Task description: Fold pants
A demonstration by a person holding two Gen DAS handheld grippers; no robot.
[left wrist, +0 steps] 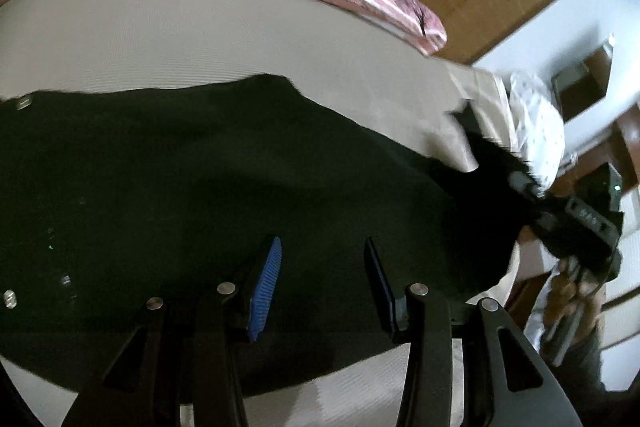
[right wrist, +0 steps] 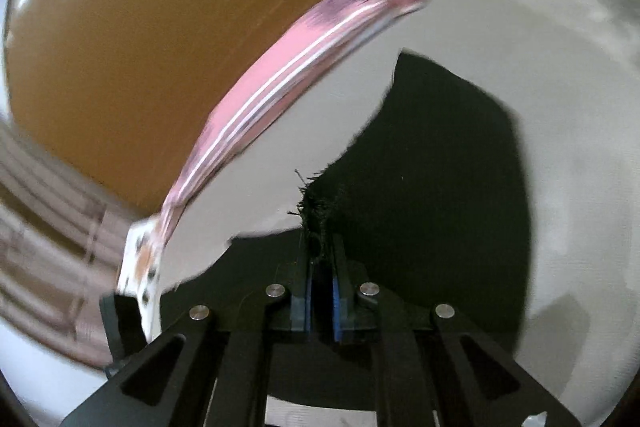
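My right gripper (right wrist: 322,259) pinches the black pants' (right wrist: 440,187) frayed hem at twelve o'clock. My left gripper (left wrist: 324,283) hangs part-open over them, holding nothing

Left gripper (left wrist: 322,287): black linkage arms with triangular cut-outs, and round silver pivot pins shining at each joint.
Left pads (left wrist: 266,289): ribbed and bright blue on one finger; the other shows a darker blue edge.
Right gripper (right wrist: 322,291): same black arms, same silver pins, with blue pads set in black holders.
Right gripper body (left wrist: 580,227): a black block with small slots, blurred.
Hand (left wrist: 572,291): fingers around the handle, dark sleeve below.
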